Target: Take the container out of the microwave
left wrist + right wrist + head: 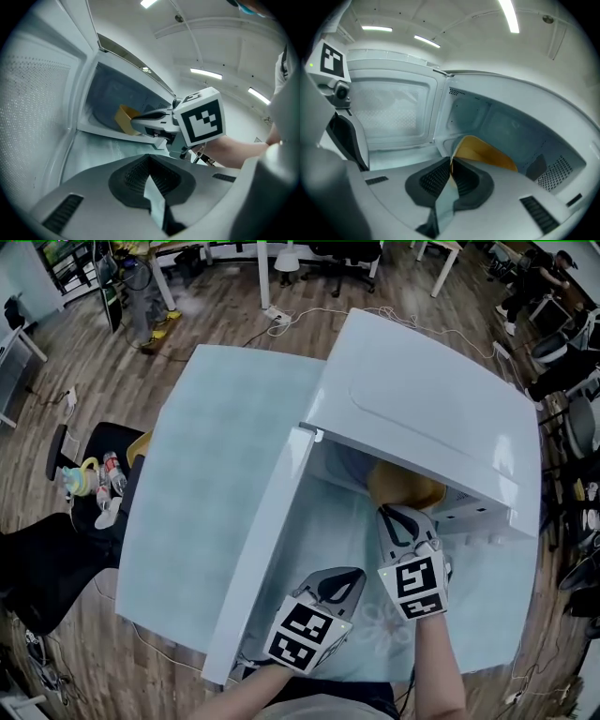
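The yellow container sits inside the microwave, near the front of the cavity. The right tongs are clenched on its near rim, with the thin wall pinched between the pads. To pull it out well, I judge the grip should be firm and the container drawn straight out and kept level. It needs to clear the cavity's top edge and the open door, which stands swung out to the left. The right hand reaches in from the front, its tongs angled downward. The left tongs are closed on nothing, held low over the counter beside the door.
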`<state>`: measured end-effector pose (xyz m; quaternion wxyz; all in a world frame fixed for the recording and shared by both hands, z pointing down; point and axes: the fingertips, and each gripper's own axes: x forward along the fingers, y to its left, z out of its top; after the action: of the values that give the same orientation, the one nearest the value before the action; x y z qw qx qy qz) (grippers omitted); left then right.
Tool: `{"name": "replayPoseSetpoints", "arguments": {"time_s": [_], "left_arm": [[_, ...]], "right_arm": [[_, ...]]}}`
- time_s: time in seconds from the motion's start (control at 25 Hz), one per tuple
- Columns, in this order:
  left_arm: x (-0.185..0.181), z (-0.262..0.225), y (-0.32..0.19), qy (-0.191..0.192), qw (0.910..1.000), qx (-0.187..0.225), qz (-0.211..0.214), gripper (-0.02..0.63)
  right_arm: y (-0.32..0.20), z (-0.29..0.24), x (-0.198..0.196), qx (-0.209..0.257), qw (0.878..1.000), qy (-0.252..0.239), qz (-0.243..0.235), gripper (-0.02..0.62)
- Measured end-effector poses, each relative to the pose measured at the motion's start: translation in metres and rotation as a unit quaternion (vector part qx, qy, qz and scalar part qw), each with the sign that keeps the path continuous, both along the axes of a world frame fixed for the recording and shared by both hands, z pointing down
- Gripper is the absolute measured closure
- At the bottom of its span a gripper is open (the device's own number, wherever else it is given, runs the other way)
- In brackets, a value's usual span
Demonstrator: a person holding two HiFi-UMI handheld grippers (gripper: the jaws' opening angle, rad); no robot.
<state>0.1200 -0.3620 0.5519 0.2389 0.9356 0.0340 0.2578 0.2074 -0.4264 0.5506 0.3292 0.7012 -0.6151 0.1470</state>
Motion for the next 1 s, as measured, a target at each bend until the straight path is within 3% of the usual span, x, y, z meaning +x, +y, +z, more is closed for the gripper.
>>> {"name": "replayPoseSetpoints", "arguments": {"time_s": [0.4,1.0], "left_arm": [[-0.001,-0.03,0.012,0.025,0.9989,0.026,-0.031,0.595],[-0.022,-0.064,0.05,0.045,0.9936,0.064,-0.081,0.595]], "right_arm": [[0.041,-0.035,-0.021,0.048,0.997,-0.056,0.011,0.568],[0.109,-0.093,-0.058,0.118,0.989,-0.071,-0.046,0.569]]}}
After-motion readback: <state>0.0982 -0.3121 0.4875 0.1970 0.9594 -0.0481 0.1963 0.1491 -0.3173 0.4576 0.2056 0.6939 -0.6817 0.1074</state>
